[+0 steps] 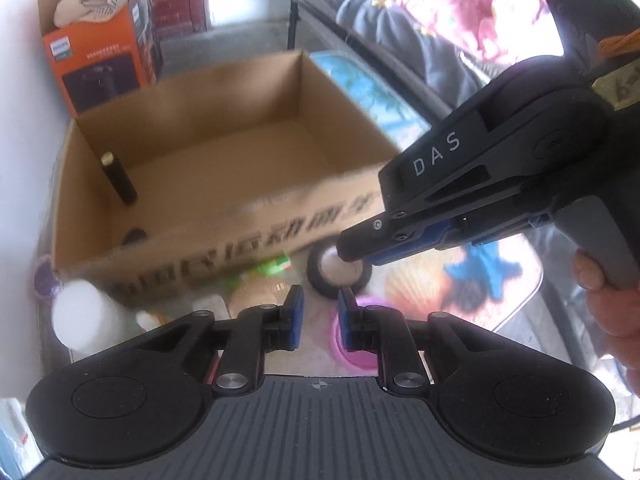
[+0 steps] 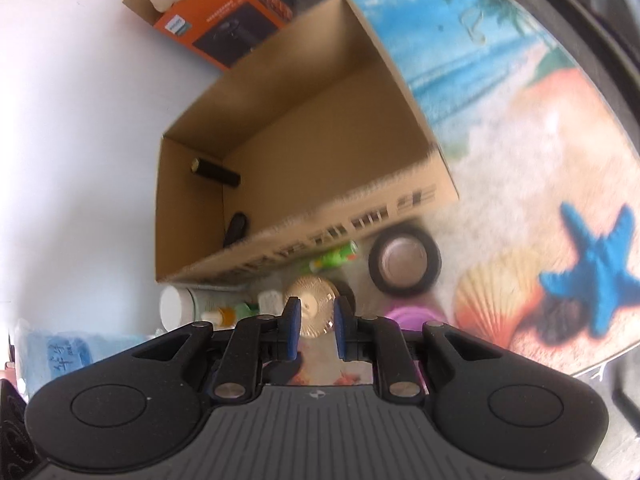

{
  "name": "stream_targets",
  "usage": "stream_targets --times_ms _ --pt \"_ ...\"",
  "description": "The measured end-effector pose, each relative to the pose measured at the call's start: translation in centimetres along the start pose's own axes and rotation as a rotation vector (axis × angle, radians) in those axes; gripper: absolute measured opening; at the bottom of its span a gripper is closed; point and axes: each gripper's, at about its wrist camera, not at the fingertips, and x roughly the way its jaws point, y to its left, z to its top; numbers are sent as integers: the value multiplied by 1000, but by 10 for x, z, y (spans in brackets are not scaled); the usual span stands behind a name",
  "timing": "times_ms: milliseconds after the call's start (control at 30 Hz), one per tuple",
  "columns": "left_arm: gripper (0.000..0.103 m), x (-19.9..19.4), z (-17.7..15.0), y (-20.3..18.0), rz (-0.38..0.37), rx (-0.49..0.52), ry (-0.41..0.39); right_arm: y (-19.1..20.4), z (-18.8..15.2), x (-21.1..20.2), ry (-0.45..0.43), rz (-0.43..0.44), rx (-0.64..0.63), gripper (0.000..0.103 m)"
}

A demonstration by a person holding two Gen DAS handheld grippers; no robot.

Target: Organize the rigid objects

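- Your left gripper (image 1: pixel 320 316) hangs over the clutter just in front of the cardboard box (image 1: pixel 224 224); its blue pads (image 1: pixel 295 318) stand a narrow gap apart with nothing between them.
- Your right gripper (image 2: pixel 316 326) shows the same narrow gap, nothing clamped. In the left wrist view it (image 1: pixel 360 254) reaches in from the right, tip over the black ring with a metallic centre (image 1: pixel 338 268); whether it touches is unclear.
- Inside the box, a dark cylinder with a gold end (image 2: pixel 214 172) lies against the left wall, and a small dark oval object (image 2: pixel 236 228) sits in the near-left corner.
- Still outside, along the box's printed front wall: a green tube-like item (image 2: pixel 334 258), a round gold ribbed disc (image 2: pixel 310 300) directly ahead of your right fingertips, the black ring (image 2: pixel 404 260) to its right, and a pink-purple round item (image 2: pixel 408 314) just beside the right fingers.
- Near the box's left corner stand a white-capped bottle (image 1: pixel 84 316) and a small bottle with an orange neck (image 2: pixel 222 316), crowding that side.
- The box's front wall stands between the loose items and its interior.
- Everything rests on a table covering printed with a beach scene, shell and blue starfish (image 2: pixel 592 272).
- Behind, against the white wall, stands an orange appliance carton (image 1: pixel 100 60) with cloth stuffed in its open top; a sofa with dark and pink fabric (image 1: pixel 420 12) lies to the right.
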Motion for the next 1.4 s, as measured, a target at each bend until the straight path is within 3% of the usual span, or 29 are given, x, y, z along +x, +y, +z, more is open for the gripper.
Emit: stream_targets --times_ms 167,300,467,600,833,900,1033,1300,1400 --pt "38 29 -21 -9 -20 -57 121 -21 -2 22 52 -134 -72 24" --pt "40 53 -31 -14 -35 -157 179 -41 0 32 108 -197 -121 30" --pt "40 67 -31 -14 -15 -263 190 -51 -1 45 156 -197 -197 31" --pt "38 69 -27 -14 37 -308 161 -51 -3 52 178 -201 -268 31" --pt "24 65 -28 -13 88 -336 150 -49 0 62 201 -159 -328 28" --pt "20 68 -28 -13 97 -353 147 -49 -1 65 209 -148 -334 23" --pt "14 68 -31 -12 93 -364 135 -50 0 68 209 -124 -310 15" --pt "9 61 -28 -16 27 -360 120 -43 -8 53 167 -100 -290 15" --pt "11 57 -26 -19 75 -312 124 -43 -12 46 145 -137 -283 15"
